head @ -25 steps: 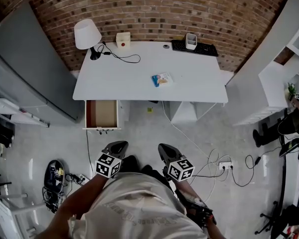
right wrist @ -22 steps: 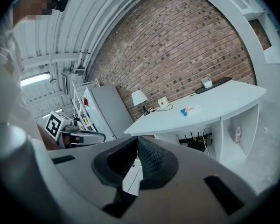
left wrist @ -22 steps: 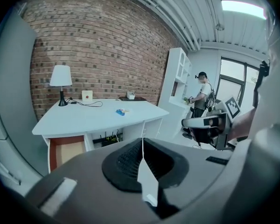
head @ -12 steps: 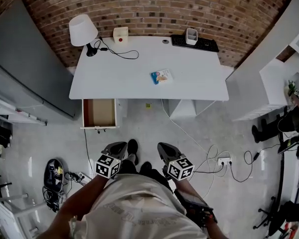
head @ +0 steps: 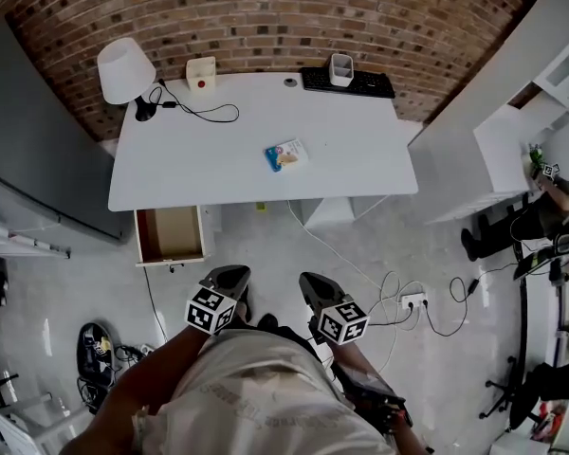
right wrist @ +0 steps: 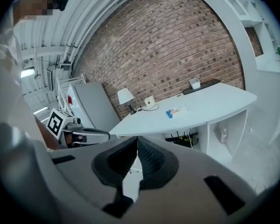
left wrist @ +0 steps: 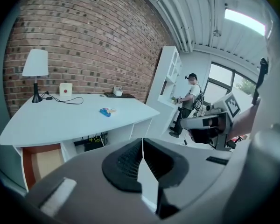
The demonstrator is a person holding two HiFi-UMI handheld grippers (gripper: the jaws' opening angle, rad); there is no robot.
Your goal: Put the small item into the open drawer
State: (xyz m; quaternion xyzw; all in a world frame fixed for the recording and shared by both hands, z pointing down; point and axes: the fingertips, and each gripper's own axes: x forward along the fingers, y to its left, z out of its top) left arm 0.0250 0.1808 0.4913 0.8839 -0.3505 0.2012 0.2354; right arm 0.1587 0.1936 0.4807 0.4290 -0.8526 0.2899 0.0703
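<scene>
The small packet (head: 285, 155) lies mid-desk (head: 171, 178), nearer the front edge. The open drawer (head: 169, 234) hangs under the front-left corner. My left gripper (head: 229, 275) and right gripper (head: 313, 282) are both clenched, empty, well short of the desk. I'd open one early, come in low and pinch the packet's edge.

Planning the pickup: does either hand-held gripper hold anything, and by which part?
Nothing: left hand-held gripper and right hand-held gripper are shut, empty. Small item lies on desk.
</scene>
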